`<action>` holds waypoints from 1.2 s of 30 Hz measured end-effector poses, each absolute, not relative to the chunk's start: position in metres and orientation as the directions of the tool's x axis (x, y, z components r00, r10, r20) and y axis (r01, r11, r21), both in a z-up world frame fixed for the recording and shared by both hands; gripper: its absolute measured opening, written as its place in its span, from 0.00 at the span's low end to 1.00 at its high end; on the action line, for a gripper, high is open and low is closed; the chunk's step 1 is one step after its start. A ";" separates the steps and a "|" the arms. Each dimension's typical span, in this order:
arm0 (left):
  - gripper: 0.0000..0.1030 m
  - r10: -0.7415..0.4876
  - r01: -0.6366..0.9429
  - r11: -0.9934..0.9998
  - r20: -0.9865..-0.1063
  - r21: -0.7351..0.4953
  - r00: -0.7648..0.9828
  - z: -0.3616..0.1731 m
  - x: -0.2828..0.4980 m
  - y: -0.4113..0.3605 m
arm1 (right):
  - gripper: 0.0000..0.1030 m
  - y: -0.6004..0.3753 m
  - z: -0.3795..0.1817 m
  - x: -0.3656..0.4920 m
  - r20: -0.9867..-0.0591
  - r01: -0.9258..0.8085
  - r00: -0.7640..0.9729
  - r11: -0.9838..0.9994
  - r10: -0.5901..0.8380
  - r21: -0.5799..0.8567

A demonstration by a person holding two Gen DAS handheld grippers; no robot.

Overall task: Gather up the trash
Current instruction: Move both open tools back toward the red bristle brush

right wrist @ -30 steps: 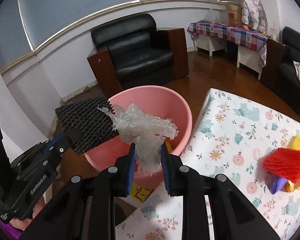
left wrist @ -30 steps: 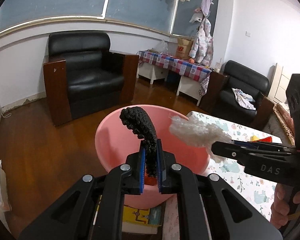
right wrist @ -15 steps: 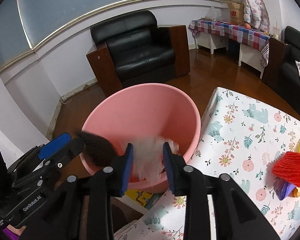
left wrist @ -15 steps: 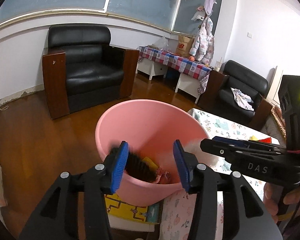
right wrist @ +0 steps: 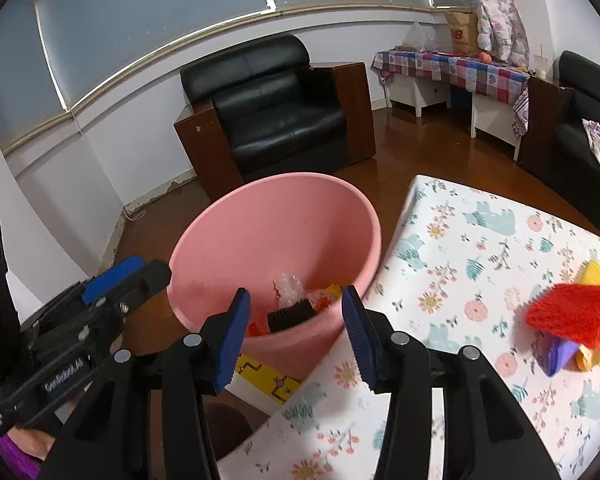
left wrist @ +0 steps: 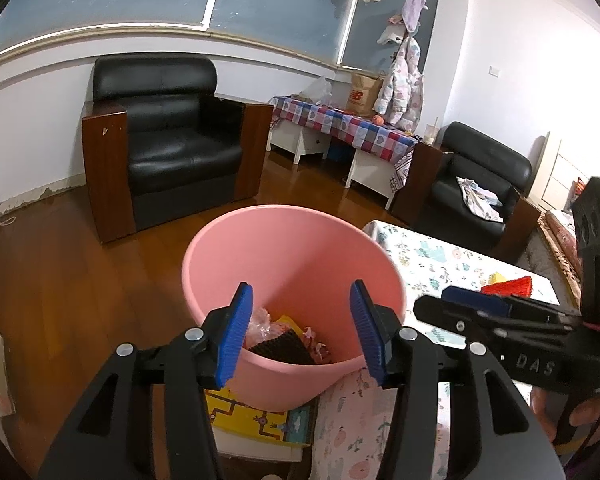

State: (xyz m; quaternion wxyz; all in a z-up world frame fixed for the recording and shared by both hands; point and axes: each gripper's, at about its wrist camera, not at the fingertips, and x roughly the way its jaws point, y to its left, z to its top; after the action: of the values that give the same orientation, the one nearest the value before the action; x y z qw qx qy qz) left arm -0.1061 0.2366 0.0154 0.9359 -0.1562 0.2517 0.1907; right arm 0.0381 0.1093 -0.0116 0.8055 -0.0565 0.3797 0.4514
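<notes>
Both grippers empty above the pink bin [left wrist: 300, 236].
We see the left gripper [left wrist: 300, 326] and right gripper [right wrist: 294, 330] with jaws just spread wide, black mesh [left wrist: 280, 348] lying inside.

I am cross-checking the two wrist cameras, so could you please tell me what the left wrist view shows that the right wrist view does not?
Only the left wrist view shows the clothes hanging by the window and the right tongs from the side. Only the right wrist view shows the purple piece under the red mesh pad and the left tongs from the side. Both show the pink bin with the black mesh piece and clear plastic wrap inside, the floral tablecloth and the black armchair.
</notes>
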 end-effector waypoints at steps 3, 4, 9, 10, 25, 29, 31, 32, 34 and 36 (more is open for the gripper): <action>0.49 0.269 -0.422 0.886 -0.529 -0.193 0.805 0.017 -0.104 0.228 | 0.46 0.096 -0.013 0.032 -0.665 -0.762 0.311 0.596 0.680 0.253; 0.49 0.265 -0.417 0.889 -0.529 -0.191 0.806 0.018 -0.103 0.224 | 0.46 0.090 -0.014 0.031 -0.665 -0.757 0.313 0.601 0.679 0.257; 0.49 0.236 -0.379 0.908 -0.531 -0.179 0.814 0.021 -0.098 0.206 | 0.46 0.060 -0.016 0.031 -0.661 -0.726 0.331 0.629 0.673 0.277; 0.49 0.230 -0.373 0.911 -0.532 -0.178 0.815 0.022 -0.097 0.202 | 0.46 0.051 -0.017 0.031 -0.661 -0.717 0.336 0.637 0.671 0.282; 0.49 0.130 -0.251 0.957 -0.559 -0.145 0.819 0.021 -0.071 0.135 | 0.46 -0.067 -0.033 0.050 -0.667 -0.537 0.453 0.778 0.592 0.326; 0.49 0.116 -0.219 0.968 -0.554 -0.122 0.824 0.024 -0.065 0.117 | 0.46 -0.091 -0.033 0.060 -0.665 -0.486 0.478 0.804 0.573 0.344; 0.49 0.109 -0.204 0.972 -0.553 -0.113 0.826 0.025 -0.061 0.109 | 0.46 -0.104 -0.033 0.063 -0.663 -0.469 0.491 0.813 0.566 0.346; 0.49 0.105 -0.197 0.974 -0.553 -0.111 0.827 0.026 -0.059 0.107 | 0.46 -0.106 -0.033 0.065 -0.662 -0.463 0.495 0.816 0.562 0.346; 0.49 0.092 -0.181 0.977 -0.550 -0.111 0.830 0.027 -0.055 0.101 | 0.46 -0.114 -0.032 0.068 -0.660 -0.454 0.502 0.820 0.558 0.348; 0.49 0.079 -0.163 0.981 -0.546 -0.108 0.834 0.029 -0.051 0.092 | 0.46 -0.122 -0.032 0.070 -0.660 -0.447 0.512 0.827 0.550 0.342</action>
State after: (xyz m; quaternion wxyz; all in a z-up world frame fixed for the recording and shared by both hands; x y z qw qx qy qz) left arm -0.0514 0.0920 0.0290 0.9547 -0.0754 0.2809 0.0634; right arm 0.0699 -0.1220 -0.0325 0.8672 0.0640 0.4017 0.2873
